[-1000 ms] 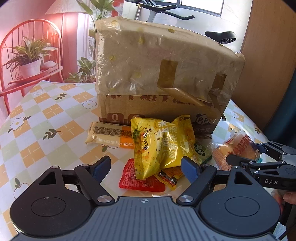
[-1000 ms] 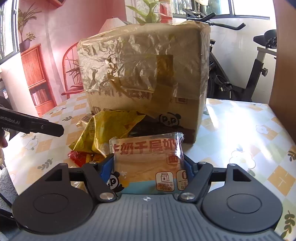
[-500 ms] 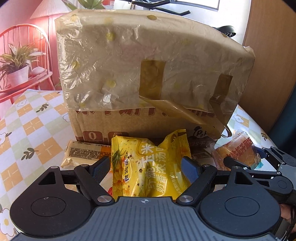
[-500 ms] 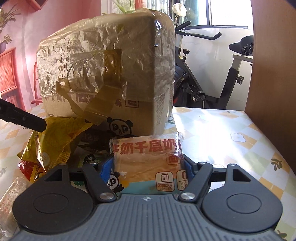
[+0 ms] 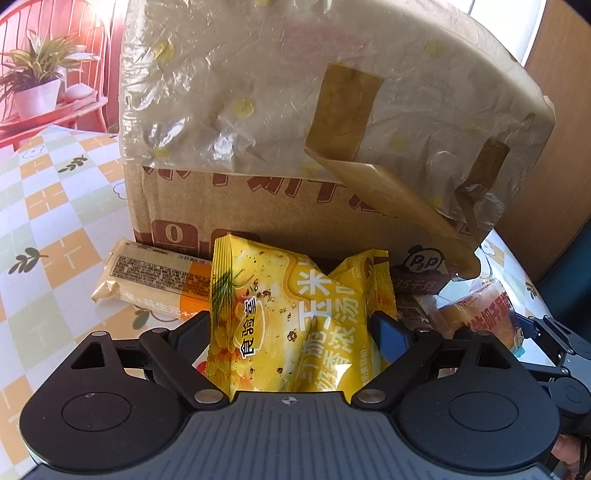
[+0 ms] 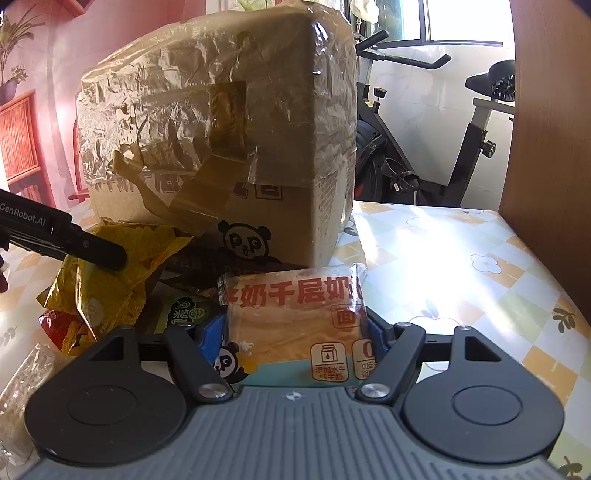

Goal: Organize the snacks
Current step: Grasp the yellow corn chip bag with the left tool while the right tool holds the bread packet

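Sunlit rm: pink wall, red chair w/ potted plant, exercise bike, window.

On the table a box stood behind the snacks: a chip bag leaned before it between the left gripper fingers, a bar lay left, and a bread pack right, in the right gripper.

Bright daylight from the window at back; glare on the tablecloth & plastic wrap. Sharp focus. Fisheye bends edges, corners dark.
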A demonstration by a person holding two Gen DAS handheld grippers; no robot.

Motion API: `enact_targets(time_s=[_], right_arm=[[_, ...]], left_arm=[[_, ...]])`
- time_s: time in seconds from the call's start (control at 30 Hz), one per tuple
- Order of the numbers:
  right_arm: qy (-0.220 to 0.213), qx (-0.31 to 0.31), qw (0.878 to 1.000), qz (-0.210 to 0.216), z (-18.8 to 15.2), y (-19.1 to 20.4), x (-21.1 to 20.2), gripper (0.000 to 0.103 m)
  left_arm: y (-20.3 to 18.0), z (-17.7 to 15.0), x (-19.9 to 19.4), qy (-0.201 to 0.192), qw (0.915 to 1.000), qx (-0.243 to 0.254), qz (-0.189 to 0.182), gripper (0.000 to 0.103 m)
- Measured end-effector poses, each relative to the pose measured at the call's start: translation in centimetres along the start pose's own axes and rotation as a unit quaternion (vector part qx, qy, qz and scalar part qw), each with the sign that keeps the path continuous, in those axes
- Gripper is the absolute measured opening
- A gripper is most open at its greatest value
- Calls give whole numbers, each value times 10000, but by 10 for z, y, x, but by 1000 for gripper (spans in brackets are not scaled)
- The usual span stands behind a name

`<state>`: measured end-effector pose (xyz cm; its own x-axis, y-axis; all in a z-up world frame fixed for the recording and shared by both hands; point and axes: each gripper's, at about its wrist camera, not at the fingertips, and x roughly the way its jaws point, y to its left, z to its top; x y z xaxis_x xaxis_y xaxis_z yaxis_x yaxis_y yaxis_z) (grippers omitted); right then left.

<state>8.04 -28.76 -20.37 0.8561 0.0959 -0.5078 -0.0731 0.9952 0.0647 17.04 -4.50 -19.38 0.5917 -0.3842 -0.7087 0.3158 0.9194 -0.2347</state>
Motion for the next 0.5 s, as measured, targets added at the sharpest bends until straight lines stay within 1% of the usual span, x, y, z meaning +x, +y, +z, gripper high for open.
enact_targets(time_s=[0.1, 0.2, 0.23, 0.3, 0.33, 0.37, 0.4, 0.5], right_arm=[[7, 59, 10000, 16, 1, -2, 1, 74], [5, 40, 10000, 11, 1, -2, 1, 74], [5, 37, 10000, 14, 1, -3, 1, 74], [5, 36, 10000, 13, 1, -2, 1, 74], [5, 37, 10000, 12, 1, -2, 1, 74], [6, 38, 10000, 14, 2, -2, 1, 74], [4, 44, 10000, 15, 1, -2, 1, 74], [6, 37, 10000, 31, 1, -3, 1, 74]], left_arm=[[4, -5, 6, 14, 9999, -133, -109, 93], [6, -8, 4, -74, 9997, -158, -160, 87], [6, -9, 1, -122, 9996, -134, -212, 78], [6, -8, -7, -150, 9991, -201, -342, 75], [6, -9, -12, -202, 9985, -257, -436, 71], [5, -10, -20, -279, 9979, -283, -511, 70], [4, -11, -26, -357, 9978, -256, -486, 70], [2, -17, -44, -580, 9980, -118, -215, 70]])
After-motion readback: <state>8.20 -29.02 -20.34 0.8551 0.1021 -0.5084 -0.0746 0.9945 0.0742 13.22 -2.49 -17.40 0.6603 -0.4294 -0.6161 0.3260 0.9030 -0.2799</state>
